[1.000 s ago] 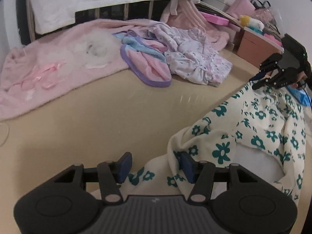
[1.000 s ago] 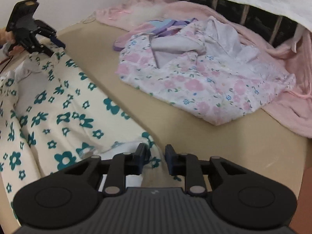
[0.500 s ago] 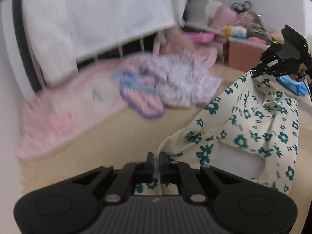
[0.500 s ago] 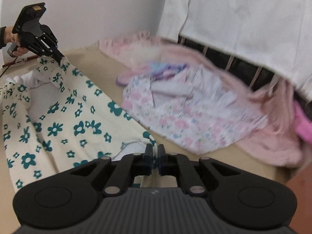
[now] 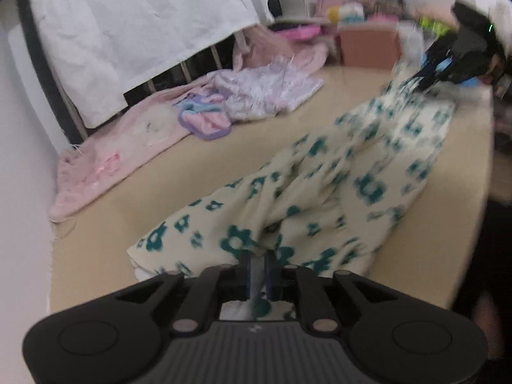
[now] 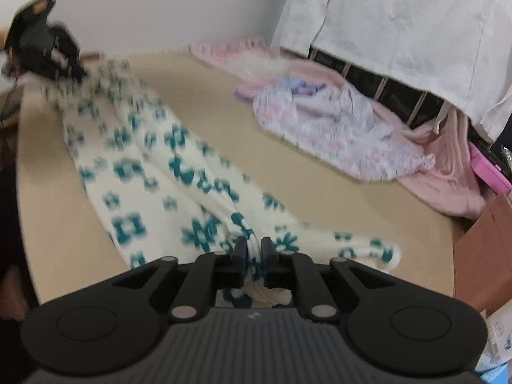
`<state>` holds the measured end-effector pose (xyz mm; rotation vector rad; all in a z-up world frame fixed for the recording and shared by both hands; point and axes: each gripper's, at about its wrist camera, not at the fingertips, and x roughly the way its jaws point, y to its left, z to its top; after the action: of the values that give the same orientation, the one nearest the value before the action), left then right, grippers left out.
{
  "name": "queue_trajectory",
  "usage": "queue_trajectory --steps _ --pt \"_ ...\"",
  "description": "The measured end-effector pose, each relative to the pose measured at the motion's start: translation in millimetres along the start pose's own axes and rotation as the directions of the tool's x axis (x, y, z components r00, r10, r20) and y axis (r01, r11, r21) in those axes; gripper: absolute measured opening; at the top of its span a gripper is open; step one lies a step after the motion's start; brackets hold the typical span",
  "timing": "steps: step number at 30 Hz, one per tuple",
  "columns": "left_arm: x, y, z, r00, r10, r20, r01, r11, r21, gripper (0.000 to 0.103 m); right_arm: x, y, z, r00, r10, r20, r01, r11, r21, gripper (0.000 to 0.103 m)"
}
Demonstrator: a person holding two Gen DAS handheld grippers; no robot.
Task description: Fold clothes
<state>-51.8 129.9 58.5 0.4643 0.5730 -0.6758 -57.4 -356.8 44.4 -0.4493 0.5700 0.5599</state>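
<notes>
A cream garment with teal flowers (image 5: 336,188) stretches between both grippers above the tan table (image 5: 179,176). My left gripper (image 5: 258,270) is shut on one end of it. My right gripper (image 6: 253,257) is shut on the other end; the garment (image 6: 153,166) sags to the table between them. The right gripper also shows at the far right of the left wrist view (image 5: 460,54). The left gripper shows at the far left of the right wrist view (image 6: 44,54). Both views are motion-blurred.
A pile of clothes lies at the table's back: a pink fluffy blanket (image 5: 108,160), a purple-edged pink piece (image 5: 204,118) and a pale floral garment (image 6: 336,131). A white sheet (image 5: 134,32) hangs over a rail behind. A brown box (image 5: 368,44) stands at the far right corner.
Both grippers shut on the flowered garment's ends, then rose and moved apart, lifting and stretching it over the table.
</notes>
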Motion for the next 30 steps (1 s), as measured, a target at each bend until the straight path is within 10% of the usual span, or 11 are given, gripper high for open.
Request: queue_trajectory --steps 3,5,8,13,18,25,30 --pt "-33.7 14.9 16.2 0.992 0.011 0.127 0.003 0.994 -0.107 0.023 -29.9 -7.4 15.1 0.993 0.016 0.117 -0.023 0.998 0.055 0.038" --pt "-25.1 3.5 34.5 0.987 0.0 0.162 0.014 0.997 -0.081 0.046 -31.8 -5.3 26.4 0.986 0.011 0.168 -0.027 0.995 0.097 0.04" --pt "6.6 -18.4 51.5 0.989 -0.047 0.137 0.053 0.998 -0.038 0.048 -0.6 17.4 43.5 0.983 0.016 0.182 -0.047 0.985 0.167 0.039" --pt "71.6 -51.7 52.0 0.995 -0.096 -0.022 0.095 0.995 -0.011 0.014 69.4 60.7 47.2 0.999 0.026 -0.039 -0.016 0.972 0.234 0.029" --pt "55.8 -44.0 28.7 0.992 -0.123 0.014 0.124 0.99 -0.071 0.014 37.3 32.0 34.5 0.999 0.024 0.036 -0.037 0.922 0.385 0.04" --pt "26.5 -43.4 63.2 0.984 -0.115 0.133 0.129 0.986 -0.106 0.02 53.9 1.0 20.6 0.925 -0.334 -0.183 0.38 0.833 0.403 0.035" --pt "65.2 -58.6 92.5 0.993 -0.038 0.108 0.055 0.985 -0.165 0.037 38.7 -5.1 6.5 0.915 -0.366 -0.173 0.4 0.75 0.527 0.037"
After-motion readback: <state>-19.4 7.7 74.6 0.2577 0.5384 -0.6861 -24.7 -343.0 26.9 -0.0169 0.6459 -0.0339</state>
